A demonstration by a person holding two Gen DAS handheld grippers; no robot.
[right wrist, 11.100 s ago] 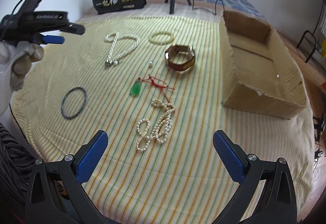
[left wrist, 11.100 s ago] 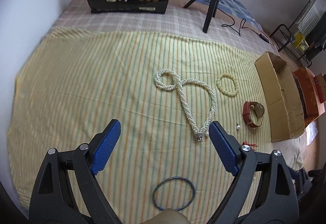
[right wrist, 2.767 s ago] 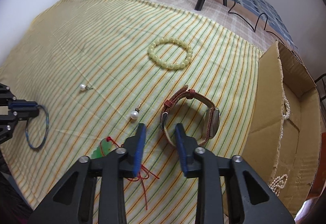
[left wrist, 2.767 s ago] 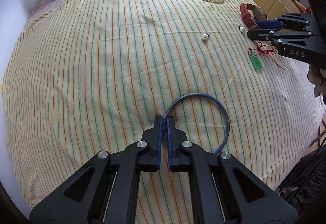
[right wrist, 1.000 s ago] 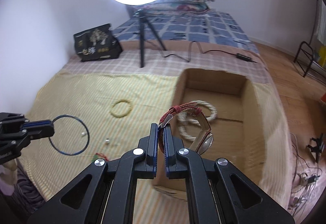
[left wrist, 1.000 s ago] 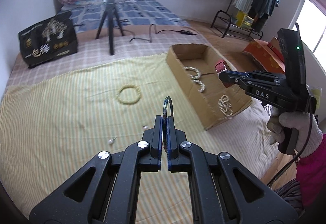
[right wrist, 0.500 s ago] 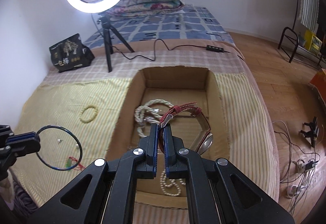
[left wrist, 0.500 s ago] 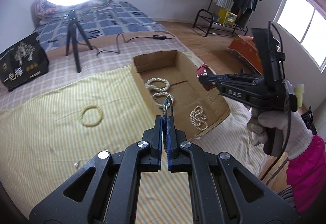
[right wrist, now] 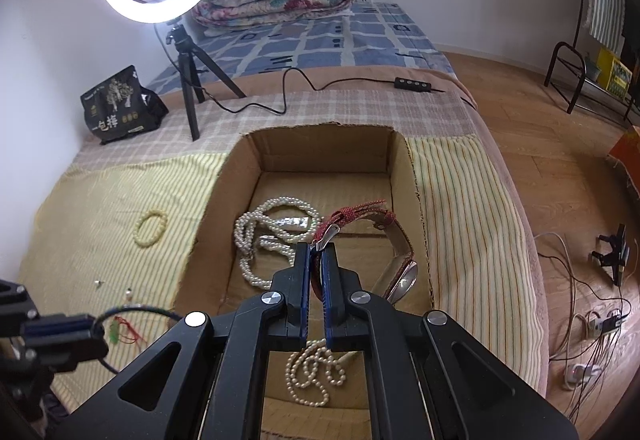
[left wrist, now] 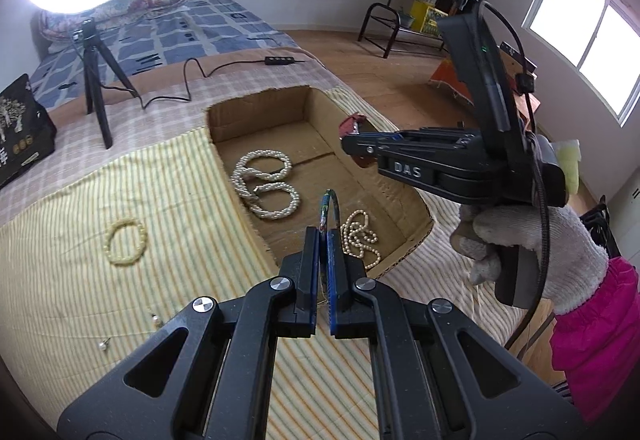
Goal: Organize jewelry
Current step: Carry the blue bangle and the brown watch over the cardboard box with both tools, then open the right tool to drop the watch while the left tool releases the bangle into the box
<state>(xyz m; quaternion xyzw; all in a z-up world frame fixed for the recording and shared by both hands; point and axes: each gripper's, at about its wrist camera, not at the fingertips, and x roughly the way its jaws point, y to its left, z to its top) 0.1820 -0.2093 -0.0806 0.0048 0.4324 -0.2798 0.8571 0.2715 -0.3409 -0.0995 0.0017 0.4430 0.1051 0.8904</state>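
- Carrying two pieces at once, we hold the left gripper (left wrist: pixel 323 240) with its jaws clamped on the thin blue bangle (left wrist: pixel 329 209), which stands upright and edge-on just over the near wall of the cardboard box (left wrist: pixel 256 108).
- We keep the bangle pinched at its lower rim so the hoop sticks up clear of the pads and should fall free once we let go.
- Our right gripper (right wrist: pixel 316 260) has its jaws pressed together on the red strap of the watch (right wrist: pixel 394 240); the case hangs off toward 4 o'clock, over the inside of the box.
- We judge the strap the safer hold, since the smooth case would slip between flat pads.
- Inside the box already lie a thick pearl rope (left wrist: pixel 264 180) toward 11 o'clock of the bangle and a finer pearl strand (left wrist: pixel 360 236) at 3 o'clock, so we want clear floor between them.
- Left on the striped cloth (left wrist: pixel 120 280) at 9 o'clock are a pale bead bracelet (left wrist: pixel 125 242), two pearl earrings (left wrist: pixel 105 345) and, in the right view, a green pendant on red cord (right wrist: pixel 116 332).
- We judge the sorting well along, with both drops next.
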